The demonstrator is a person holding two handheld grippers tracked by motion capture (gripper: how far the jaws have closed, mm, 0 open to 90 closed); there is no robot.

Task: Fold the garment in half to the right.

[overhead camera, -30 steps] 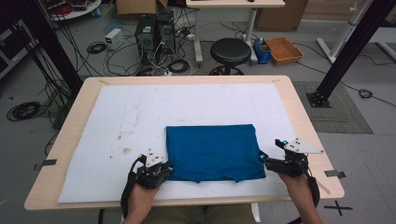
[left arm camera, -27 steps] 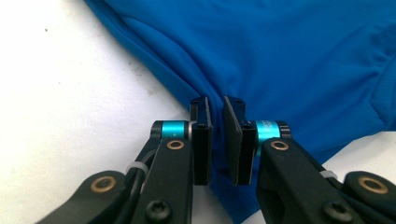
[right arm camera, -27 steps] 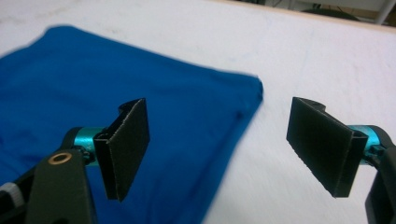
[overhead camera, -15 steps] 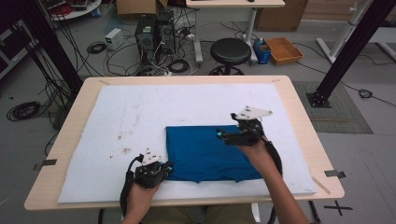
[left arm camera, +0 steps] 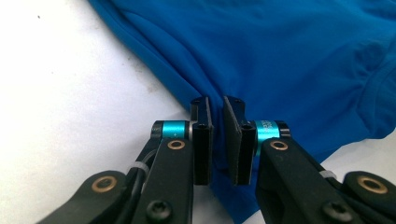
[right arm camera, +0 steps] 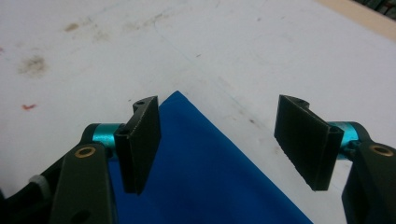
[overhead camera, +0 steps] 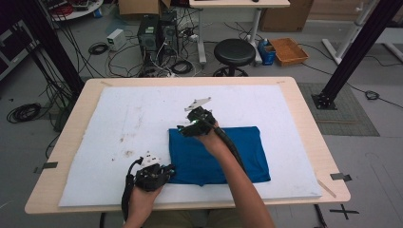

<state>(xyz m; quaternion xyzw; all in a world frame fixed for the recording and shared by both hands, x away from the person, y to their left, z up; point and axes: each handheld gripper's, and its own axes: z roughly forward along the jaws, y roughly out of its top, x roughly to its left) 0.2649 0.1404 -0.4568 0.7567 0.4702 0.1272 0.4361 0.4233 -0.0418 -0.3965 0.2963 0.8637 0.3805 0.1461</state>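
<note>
A blue cloth (overhead camera: 256, 152) lies folded flat on the white mat (overhead camera: 119, 118). My left gripper (overhead camera: 167, 170) is at the cloth's near-left corner. In the left gripper view it (left arm camera: 217, 105) is shut on a fold of the blue cloth (left arm camera: 280, 56), its jaws nearly touching. My right gripper (overhead camera: 183, 129) reaches across the cloth to its far-left corner, with the forearm lying over the cloth. In the right gripper view it (right arm camera: 218, 107) is open, and the corner of the cloth (right arm camera: 201, 172) points up between the jaws, touching neither pad.
The mat covers most of a wooden table (overhead camera: 304, 118) and carries brown stains (overhead camera: 128, 153) to the left of the cloth. On the floor beyond the table are a black stool (overhead camera: 234, 51), computer cases (overhead camera: 157, 31) and cables.
My right gripper has moved from the cloth's near-right corner, across the cloth, to its far-left corner. The left gripper has stayed at the near-left corner.
</note>
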